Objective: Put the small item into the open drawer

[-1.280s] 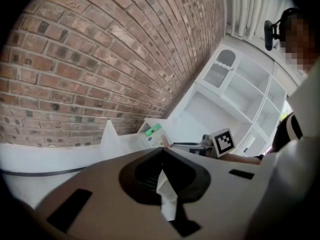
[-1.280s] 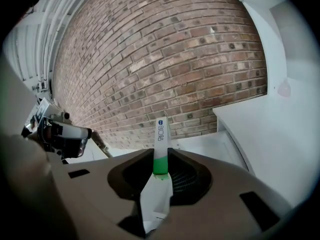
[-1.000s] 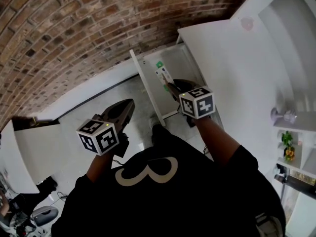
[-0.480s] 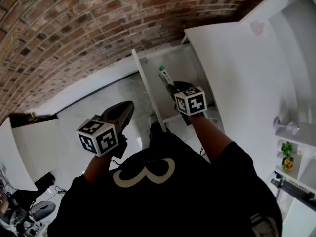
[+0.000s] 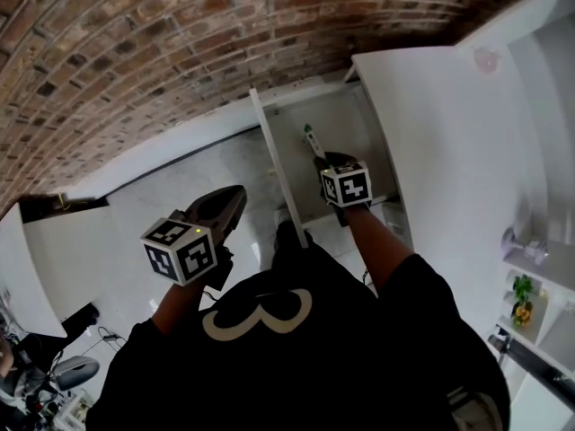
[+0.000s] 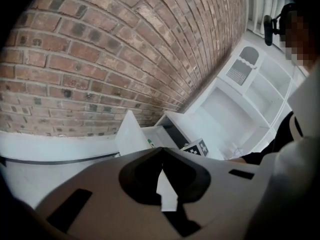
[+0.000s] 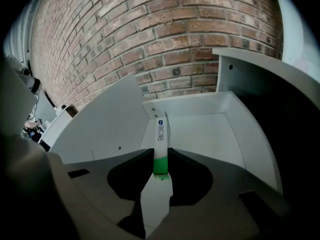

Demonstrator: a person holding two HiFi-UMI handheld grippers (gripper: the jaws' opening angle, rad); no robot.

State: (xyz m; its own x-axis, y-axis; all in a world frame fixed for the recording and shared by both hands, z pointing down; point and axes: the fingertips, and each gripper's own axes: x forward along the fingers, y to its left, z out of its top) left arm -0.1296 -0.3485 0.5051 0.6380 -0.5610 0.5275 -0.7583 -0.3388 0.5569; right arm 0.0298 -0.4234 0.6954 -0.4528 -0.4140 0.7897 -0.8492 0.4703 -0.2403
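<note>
The small tube (image 7: 161,136) is clamped in the right gripper (image 7: 160,158) and juts straight out past the jaw tips. Its long axis runs along the gripper's own line, with the free end aimed into the open drawer (image 7: 235,115) and on toward the brick wall (image 5: 135,52). The jaws stand only narrowly apart, pressing on the tube's green band, while the slim white body with a blue mark reaches forward. The print on it is too small to read. The tube hangs over the drawer's inside, and whether it touches the bottom cannot be told. The end behind the pads is covered by the grey, matte jaw shells, which also cut off the drawer's near part. In the head view the tube (image 5: 310,138) is only a thin pale sliver ahead of the right gripper (image 5: 317,157). The drawer is smooth, white and box-shaped, with flat walls, and is pulled out of a white cabinet (image 5: 431,133). The left gripper (image 6: 161,151) is held off to the side over the pale floor (image 5: 180,187), its jaw tips meeting with nothing between them.
</note>
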